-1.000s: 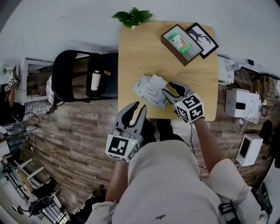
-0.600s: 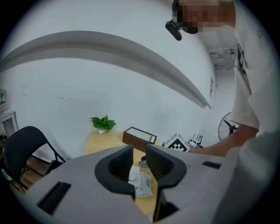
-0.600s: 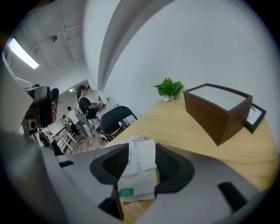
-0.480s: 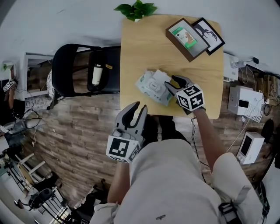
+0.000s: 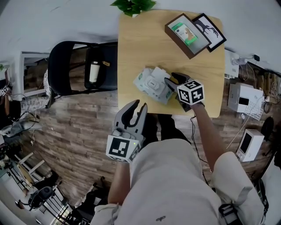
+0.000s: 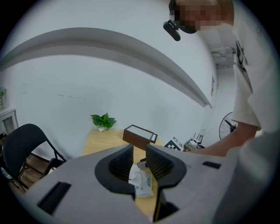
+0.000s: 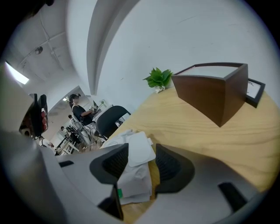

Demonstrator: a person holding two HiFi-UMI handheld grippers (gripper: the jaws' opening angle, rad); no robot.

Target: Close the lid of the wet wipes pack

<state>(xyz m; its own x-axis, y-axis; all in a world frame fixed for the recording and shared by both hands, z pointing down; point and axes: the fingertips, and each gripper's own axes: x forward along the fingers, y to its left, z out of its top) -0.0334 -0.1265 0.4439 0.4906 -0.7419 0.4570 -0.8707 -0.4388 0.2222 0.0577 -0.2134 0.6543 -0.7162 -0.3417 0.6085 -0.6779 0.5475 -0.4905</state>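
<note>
The white wet wipes pack (image 5: pixel 151 84) lies near the front of the wooden table (image 5: pixel 145 48). Its white lid flap (image 7: pixel 139 148) stands raised. My right gripper (image 5: pixel 173 81) is at the pack's right end. It is open, and its jaws have just been opening with the lid flap in the gap between them, no pad pressing on it. The right gripper view shows the pack (image 7: pixel 131 181) under that gripper (image 7: pixel 142 162). My left gripper (image 5: pixel 134 109) hangs open and empty off the table's front edge. The pack (image 6: pixel 142 183) shows beyond its jaws.
A brown box frame (image 5: pixel 186 29) and a black picture frame (image 5: pixel 210 30) lie at the table's far right. A potted plant (image 5: pixel 134 5) stands at the far edge. Left of the table a black chair (image 5: pixel 66 66) holds a bottle (image 5: pixel 93 72). White devices (image 5: pixel 240 99) sit on the right.
My right gripper has come down closer onto the pack's right end, with its jaws around the lid flap. The left gripper has stayed where it was.
</note>
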